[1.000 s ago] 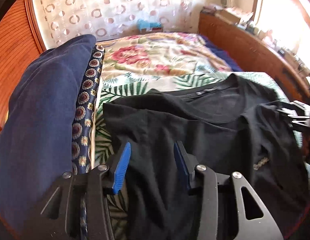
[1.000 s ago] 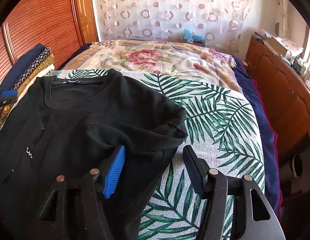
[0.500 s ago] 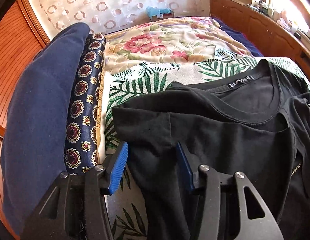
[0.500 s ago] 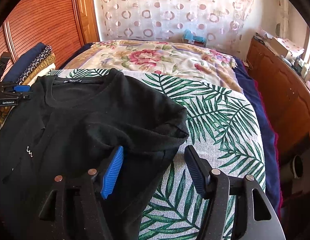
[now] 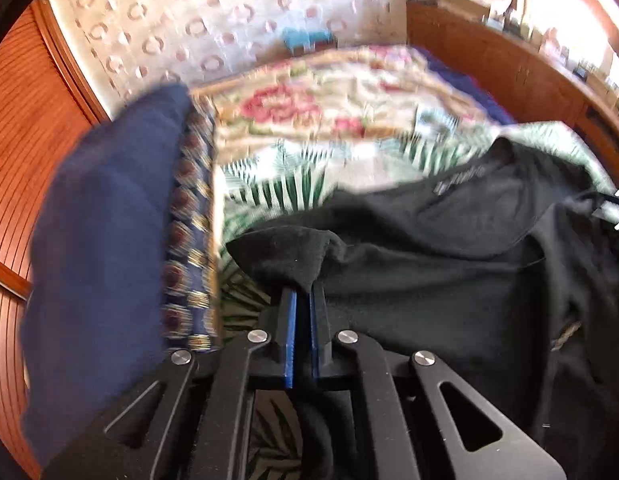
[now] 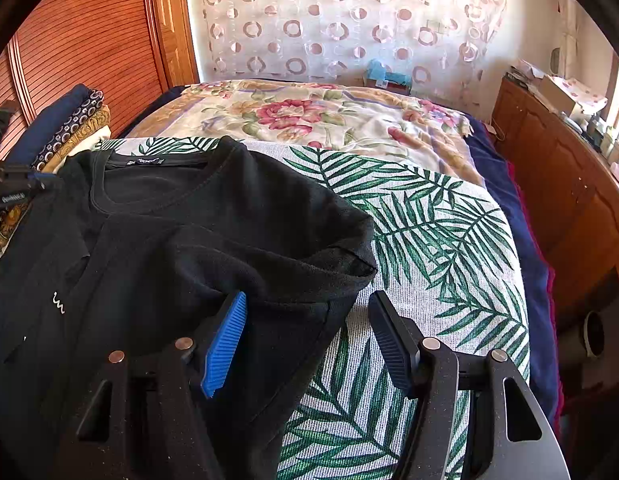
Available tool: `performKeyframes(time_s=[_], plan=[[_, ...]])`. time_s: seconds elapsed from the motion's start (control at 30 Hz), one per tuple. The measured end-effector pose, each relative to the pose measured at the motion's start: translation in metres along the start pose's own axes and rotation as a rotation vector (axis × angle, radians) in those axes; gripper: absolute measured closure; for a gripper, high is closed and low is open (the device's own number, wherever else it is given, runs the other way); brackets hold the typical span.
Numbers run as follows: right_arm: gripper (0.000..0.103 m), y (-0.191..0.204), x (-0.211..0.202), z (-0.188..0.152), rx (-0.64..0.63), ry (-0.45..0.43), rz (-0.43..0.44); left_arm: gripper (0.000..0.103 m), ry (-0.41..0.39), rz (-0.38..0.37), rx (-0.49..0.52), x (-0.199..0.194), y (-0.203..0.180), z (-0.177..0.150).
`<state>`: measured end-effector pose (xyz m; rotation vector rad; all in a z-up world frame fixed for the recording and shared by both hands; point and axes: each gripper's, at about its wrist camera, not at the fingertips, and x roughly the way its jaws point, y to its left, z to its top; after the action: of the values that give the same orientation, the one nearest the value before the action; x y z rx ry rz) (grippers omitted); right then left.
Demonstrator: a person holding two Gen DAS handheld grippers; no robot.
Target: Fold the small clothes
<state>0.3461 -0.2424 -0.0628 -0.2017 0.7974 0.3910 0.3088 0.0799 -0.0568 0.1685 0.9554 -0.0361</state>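
A black T-shirt (image 5: pixel 449 276) lies on the palm-leaf cloth of the bed, collar toward the far side. My left gripper (image 5: pixel 303 300) is shut on the shirt's left sleeve (image 5: pixel 285 252), which bunches above the closed blue pads. In the right wrist view the shirt (image 6: pixel 181 240) fills the left half; my right gripper (image 6: pixel 305 312) is open, its left finger (image 6: pixel 225 340) over the shirt's right sleeve (image 6: pixel 329 256) and its right finger (image 6: pixel 389 340) over the bare cloth. The left gripper also shows at the right wrist view's left edge (image 6: pixel 13 190).
A stack of folded cloths, navy on top (image 5: pixel 105 240), stands left of the shirt, also in the right wrist view (image 6: pixel 65 128). A floral spread (image 6: pixel 309 116) covers the far bed. A wooden cabinet (image 6: pixel 569 184) runs along the right, a slatted wardrobe (image 6: pixel 89 40) on the left.
My left gripper has closed on the shirt's left sleeve and the view has shifted, blurred by motion. The right gripper has stayed open in about the same place.
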Motion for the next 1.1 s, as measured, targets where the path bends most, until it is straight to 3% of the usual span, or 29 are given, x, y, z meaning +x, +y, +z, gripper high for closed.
performKeyframes(time_s=[0.13, 0.43, 0.5, 0.57, 0.63, 0.9, 1.1], plan=[[0.038, -0.001, 0.000, 0.000, 0.005, -0.001, 0.007, 0.097, -0.077, -0.009, -0.005, -0.031, 0.011, 0.003], [0.038, -0.015, 0.006, 0.011, 0.071, 0.019, 0.037, 0.097, -0.151, -0.072, -0.005, -0.052, 0.009, -0.002], [0.051, -0.017, 0.009, 0.015, 0.082, 0.019, 0.044, 0.097, -0.161, -0.084, 0.001, -0.059, 0.006, -0.007], [0.086, -0.015, 0.010, 0.018, 0.078, 0.028, 0.099, 0.097, -0.183, -0.102, 0.001, -0.068, 0.001, -0.010], [0.089, -0.010, 0.003, 0.019, 0.063, 0.009, 0.099, 0.097, -0.204, -0.114, 0.005, -0.078, -0.001, -0.013], [0.090, 0.009, -0.082, 0.014, 0.025, -0.189, 0.083, 0.097, -0.322, -0.174, 0.025, -0.146, -0.011, -0.043], [0.090, 0.030, -0.154, -0.027, -0.007, -0.273, 0.107, 0.097, -0.387, -0.202, 0.027, -0.195, -0.017, -0.087]])
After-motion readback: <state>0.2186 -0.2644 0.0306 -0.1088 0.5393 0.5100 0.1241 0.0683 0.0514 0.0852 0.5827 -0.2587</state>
